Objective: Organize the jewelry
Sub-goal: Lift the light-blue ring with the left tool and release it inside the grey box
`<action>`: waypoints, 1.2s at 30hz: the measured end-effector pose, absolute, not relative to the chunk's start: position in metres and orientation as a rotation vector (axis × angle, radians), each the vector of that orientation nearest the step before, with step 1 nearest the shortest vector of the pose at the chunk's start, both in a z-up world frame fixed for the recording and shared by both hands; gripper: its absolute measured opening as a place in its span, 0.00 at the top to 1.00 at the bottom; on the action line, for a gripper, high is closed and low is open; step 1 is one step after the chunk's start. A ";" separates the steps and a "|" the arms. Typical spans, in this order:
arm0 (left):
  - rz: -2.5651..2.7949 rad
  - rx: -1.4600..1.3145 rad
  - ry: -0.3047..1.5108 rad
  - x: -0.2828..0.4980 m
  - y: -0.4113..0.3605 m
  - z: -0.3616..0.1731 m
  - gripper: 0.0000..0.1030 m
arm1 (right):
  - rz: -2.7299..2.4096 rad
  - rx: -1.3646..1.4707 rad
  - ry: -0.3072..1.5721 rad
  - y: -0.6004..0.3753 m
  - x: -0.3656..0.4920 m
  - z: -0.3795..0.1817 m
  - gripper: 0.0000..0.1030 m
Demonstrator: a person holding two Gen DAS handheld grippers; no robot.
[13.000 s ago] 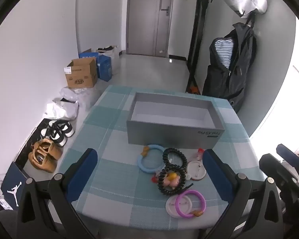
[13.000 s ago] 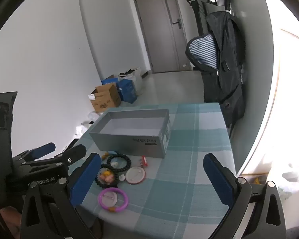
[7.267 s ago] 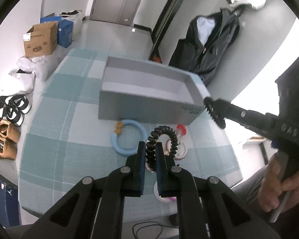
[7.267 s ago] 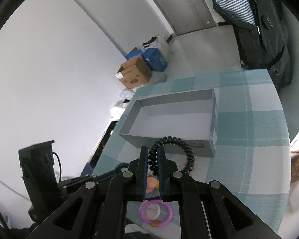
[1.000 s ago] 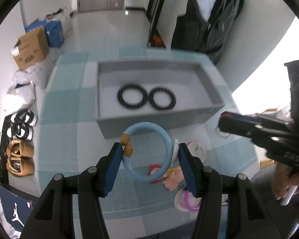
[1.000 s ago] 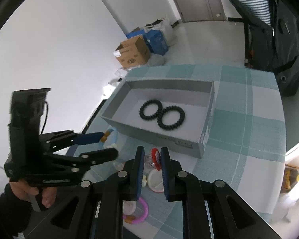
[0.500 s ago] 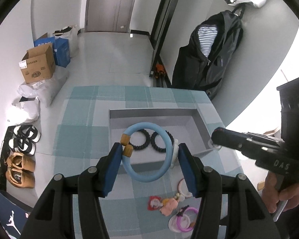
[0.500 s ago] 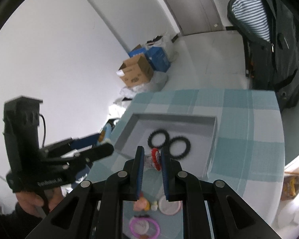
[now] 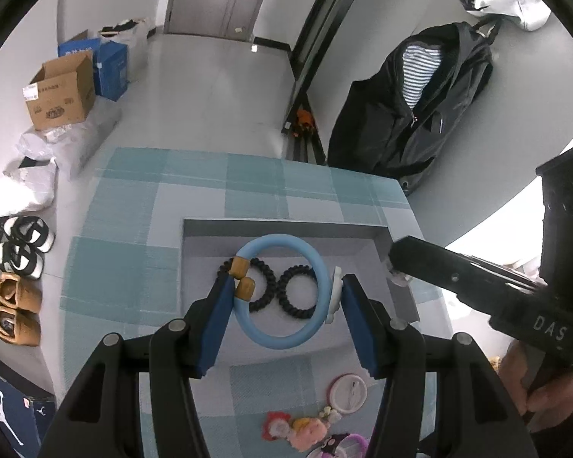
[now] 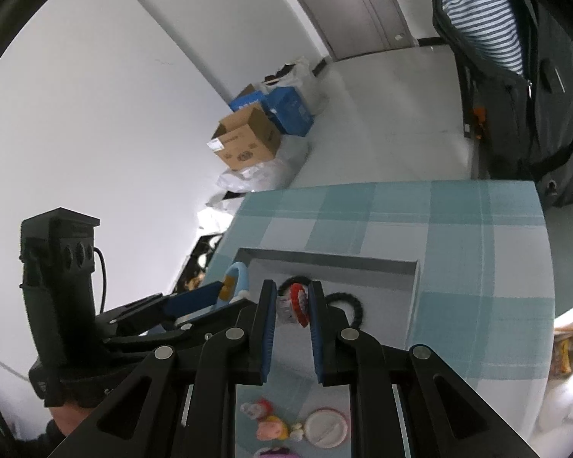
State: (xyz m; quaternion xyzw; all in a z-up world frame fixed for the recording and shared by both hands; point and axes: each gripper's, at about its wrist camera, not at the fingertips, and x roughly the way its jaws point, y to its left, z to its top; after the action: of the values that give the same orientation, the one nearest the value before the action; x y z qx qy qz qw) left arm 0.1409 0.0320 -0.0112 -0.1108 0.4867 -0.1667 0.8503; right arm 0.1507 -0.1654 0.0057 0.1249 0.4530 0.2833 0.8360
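Observation:
My left gripper (image 9: 284, 297) is shut on a light blue bracelet (image 9: 282, 293) with tan beads and holds it above the grey box (image 9: 282, 229). Two black coil hair ties (image 9: 282, 290) lie on the box floor. My right gripper (image 10: 292, 307) is shut on a small red and clear hair clip (image 10: 295, 305), above the box (image 10: 332, 259). In the left wrist view the right gripper's tip (image 9: 397, 263) hangs over the box's right wall. In the right wrist view the left gripper and bracelet (image 10: 237, 276) sit at the box's left end.
The table has a blue checked cloth (image 9: 133, 229). On it near me lie a pink-rimmed round case (image 9: 349, 389), a small toy charm (image 9: 301, 427) and a purple ring (image 9: 347, 444). Cardboard boxes (image 9: 59, 93) and shoes (image 9: 15, 278) are on the floor at left. A black jacket (image 9: 412, 114) hangs at right.
Both grippers have risen and moved forward over the box with their items held. The box now appears lower and smaller in both views.

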 end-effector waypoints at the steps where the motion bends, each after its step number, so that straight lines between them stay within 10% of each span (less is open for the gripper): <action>1: -0.352 -0.231 1.029 0.143 0.030 -0.012 0.50 | 0.593 0.257 0.961 -0.165 0.154 0.004 0.85; 24: -0.377 -0.288 1.127 0.164 0.018 -0.034 0.49 | 0.514 0.334 1.075 -0.181 0.188 -0.023 0.82; 29: -0.400 -0.321 1.103 0.162 0.022 -0.027 0.28 | 0.507 0.361 1.035 -0.190 0.185 -0.015 0.56; 36: -0.380 -0.297 1.034 0.152 0.029 -0.012 0.28 | 0.500 0.351 0.997 -0.199 0.177 -0.007 0.44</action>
State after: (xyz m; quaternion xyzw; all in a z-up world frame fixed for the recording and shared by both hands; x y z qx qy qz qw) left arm 0.1523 0.0289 -0.0122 -0.1404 0.4895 -0.1798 0.8416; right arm 0.1768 -0.1991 -0.0069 0.1655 0.4706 0.2359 0.8340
